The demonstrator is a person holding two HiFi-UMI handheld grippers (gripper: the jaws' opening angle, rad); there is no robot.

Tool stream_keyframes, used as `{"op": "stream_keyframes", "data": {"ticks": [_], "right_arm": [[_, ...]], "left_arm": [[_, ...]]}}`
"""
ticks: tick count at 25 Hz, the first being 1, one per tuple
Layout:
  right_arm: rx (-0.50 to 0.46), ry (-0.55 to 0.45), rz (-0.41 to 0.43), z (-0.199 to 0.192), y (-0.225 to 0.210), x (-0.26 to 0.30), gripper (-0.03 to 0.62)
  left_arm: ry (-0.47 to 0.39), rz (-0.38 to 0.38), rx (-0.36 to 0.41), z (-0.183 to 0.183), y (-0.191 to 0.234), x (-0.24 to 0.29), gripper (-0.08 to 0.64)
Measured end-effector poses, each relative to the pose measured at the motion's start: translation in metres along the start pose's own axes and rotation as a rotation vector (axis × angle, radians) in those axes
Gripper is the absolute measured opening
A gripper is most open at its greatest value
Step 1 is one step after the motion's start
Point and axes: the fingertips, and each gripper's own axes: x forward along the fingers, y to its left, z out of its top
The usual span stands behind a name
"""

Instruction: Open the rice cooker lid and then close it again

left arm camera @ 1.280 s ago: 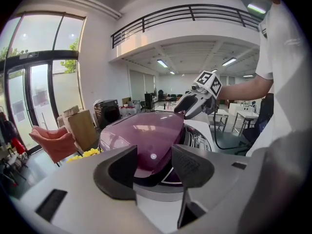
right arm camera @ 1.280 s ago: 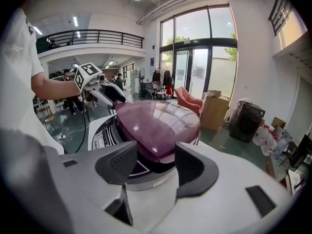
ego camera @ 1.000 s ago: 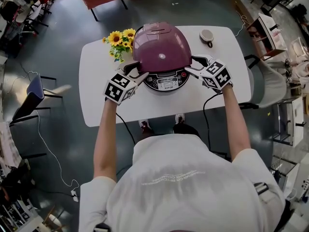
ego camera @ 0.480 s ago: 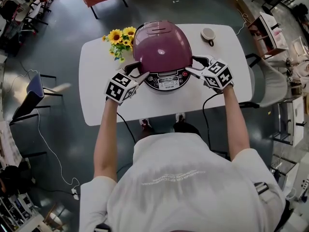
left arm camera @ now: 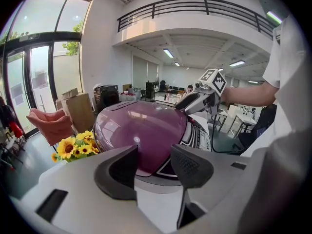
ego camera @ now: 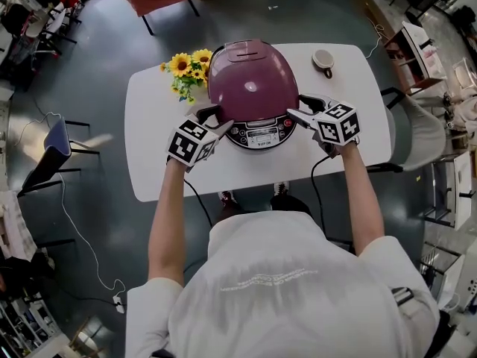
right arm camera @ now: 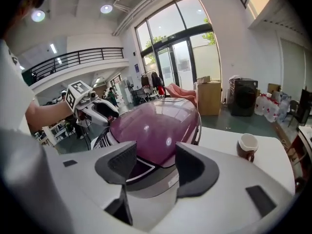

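No readable words or numbers anywhere. Tiny print on the rice cooker [ego camera: 253, 80] control panel [ego camera: 258, 133], too small to read. Faint blurred print across the shirt [ego camera: 276, 278]. Black-and-white square patterns, not letters, on left gripper [ego camera: 214, 118] and right gripper [ego camera: 302, 107] cubes.

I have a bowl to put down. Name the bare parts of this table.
Bare table: the left end, beside the sunflowers and left gripper; the front strip before the cooker; the right end past the right gripper, nearer than the cup. Crowded: both flanks of the cooker, where the grippers sit.
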Motion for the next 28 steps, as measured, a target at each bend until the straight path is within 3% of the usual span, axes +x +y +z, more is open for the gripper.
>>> {"op": "stream_keyframes", "data": {"ticks": [4,16,24,28], "right_arm": [[-0.001,0.019,-0.019,-0.0004,-0.0009,0.0019,0.261],[-0.018,0.046,-0.032,-0.0019,0.0001,0.0024,0.262],[-0.014,0.024,-0.035,-0.0029,-0.0010,0.0029,0.261],[-0.041,0.009,-0.019,-0.0023,-0.0006,0.0008,0.247]], "left_arm": [[0.017,-0.017,-0.052,0.0005,0.0059,-0.0001,0.172],[0.070,-0.002,-0.002,-0.0008,0.0046,0.0023,0.172],[0.037,-0.014,-0.015,-0.0014,0.0060,0.0029,0.171],[-0.007,-0.062,-0.010,-0.0025,0.0086,-0.0002,0.142]]}}
